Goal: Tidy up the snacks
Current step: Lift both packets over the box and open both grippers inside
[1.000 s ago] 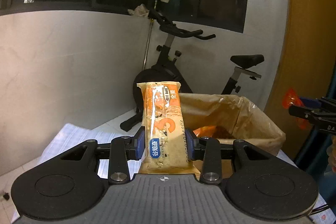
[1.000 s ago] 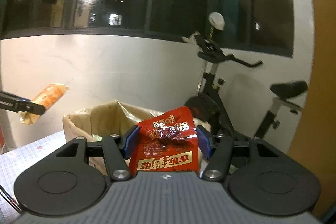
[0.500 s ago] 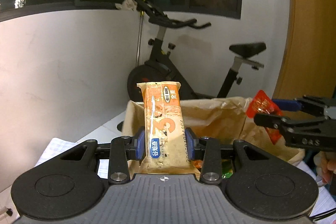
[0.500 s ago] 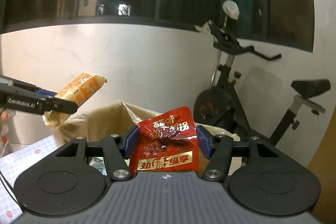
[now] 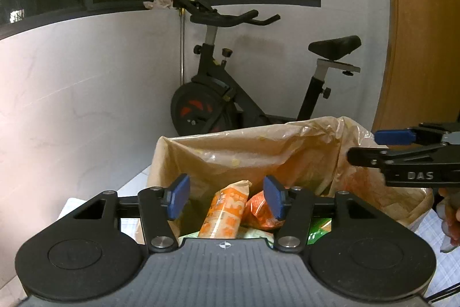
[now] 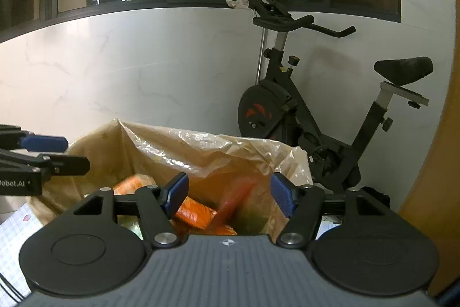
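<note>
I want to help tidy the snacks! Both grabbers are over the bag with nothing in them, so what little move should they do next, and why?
Probably pull both back out, away from the bag, to fetch more snacks. The left gripper and right gripper have opening jaws with nothing pinched; the orange snack pack already lies inside the bag.

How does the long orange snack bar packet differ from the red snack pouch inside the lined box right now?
The long orange snack bar packet is a narrow stick, leaning on end in sharp view. The red snack pouch is darker, looks broader, and is motion-blurred, apparently mid-fall. Both are inside the plastic-lined cardboard box, free of the opening jaws of the left gripper and right gripper.
</note>
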`<state>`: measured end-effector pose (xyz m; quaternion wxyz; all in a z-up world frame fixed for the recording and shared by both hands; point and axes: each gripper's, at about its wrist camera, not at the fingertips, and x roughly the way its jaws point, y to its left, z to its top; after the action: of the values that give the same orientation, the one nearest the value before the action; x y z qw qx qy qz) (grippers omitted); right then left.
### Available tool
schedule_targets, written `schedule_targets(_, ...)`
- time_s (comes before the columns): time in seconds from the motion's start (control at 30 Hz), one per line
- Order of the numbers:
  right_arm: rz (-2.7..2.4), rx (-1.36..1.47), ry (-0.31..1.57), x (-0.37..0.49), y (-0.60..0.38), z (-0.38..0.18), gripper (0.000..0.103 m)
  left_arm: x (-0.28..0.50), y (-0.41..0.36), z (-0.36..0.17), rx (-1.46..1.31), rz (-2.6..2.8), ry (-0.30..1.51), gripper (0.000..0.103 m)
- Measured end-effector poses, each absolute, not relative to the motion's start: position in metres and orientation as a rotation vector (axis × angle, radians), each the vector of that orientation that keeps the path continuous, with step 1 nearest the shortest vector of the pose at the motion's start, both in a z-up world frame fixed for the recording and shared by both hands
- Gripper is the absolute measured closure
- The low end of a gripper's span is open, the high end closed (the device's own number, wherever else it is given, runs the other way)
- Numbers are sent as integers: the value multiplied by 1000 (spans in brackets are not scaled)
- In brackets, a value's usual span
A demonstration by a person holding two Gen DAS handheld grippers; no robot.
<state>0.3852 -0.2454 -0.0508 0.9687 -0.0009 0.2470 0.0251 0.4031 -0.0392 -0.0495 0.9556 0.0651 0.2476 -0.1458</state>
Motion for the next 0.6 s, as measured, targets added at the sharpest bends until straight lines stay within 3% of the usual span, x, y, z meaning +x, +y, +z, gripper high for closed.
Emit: schedule_targets(0.6,135,36,415,293,-241,-38,32,341,21,-38,39,-329,466,44)
